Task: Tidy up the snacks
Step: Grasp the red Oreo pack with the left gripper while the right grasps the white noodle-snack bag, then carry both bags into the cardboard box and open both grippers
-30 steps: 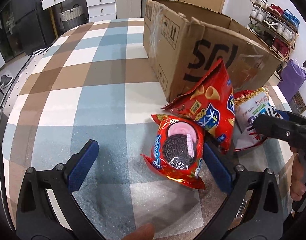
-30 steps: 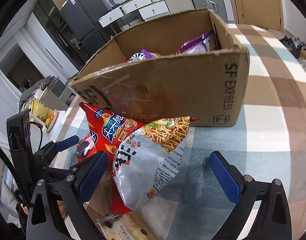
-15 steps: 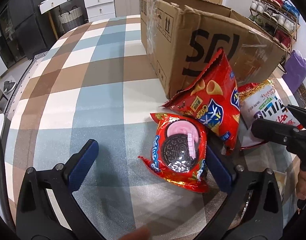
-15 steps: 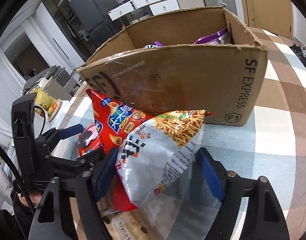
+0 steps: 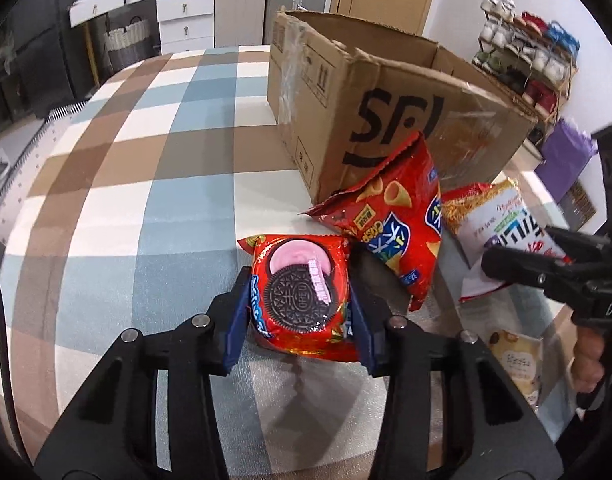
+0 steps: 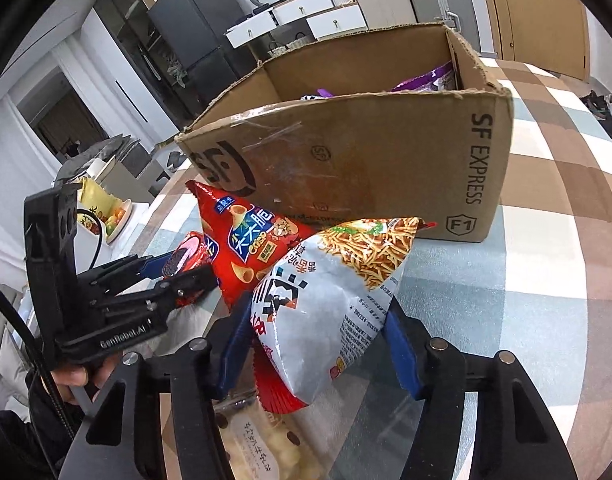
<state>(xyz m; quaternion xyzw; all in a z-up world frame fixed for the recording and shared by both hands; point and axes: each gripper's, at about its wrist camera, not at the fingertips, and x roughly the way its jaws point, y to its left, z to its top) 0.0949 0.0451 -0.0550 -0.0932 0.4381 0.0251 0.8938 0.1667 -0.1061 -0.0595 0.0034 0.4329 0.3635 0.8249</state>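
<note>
A red Oreo pack [image 5: 301, 292] lies on the checked tablecloth, and my left gripper [image 5: 301, 304] is shut on it, a blue pad pressed to each side. Leaning on the cardboard box [image 5: 386, 120] behind it is a red cone-chip bag [image 5: 398, 232]. My right gripper [image 6: 320, 344] is closing on the puffy white noodle-snack bag [image 6: 326, 300], with both pads touching the bag's sides. That bag rests against the chip bag [image 6: 249, 240] and the box front [image 6: 366, 160]. In the right wrist view the left gripper [image 6: 181, 270] appears at the left with the Oreo pack [image 6: 189, 252] in it.
The open box holds purple snack packs [image 6: 430, 80]. A beige snack pack [image 6: 257, 440] lies under my right gripper. A person's hand [image 6: 77, 376] holds the left tool. The checked table [image 5: 125, 200] stretches left of the box. A shoe rack [image 5: 526, 56] stands beyond.
The left jaws have gone from wide open to shut on the Oreo pack. The right jaws have narrowed from wide open onto the white bag. Neither hand has shifted much.
</note>
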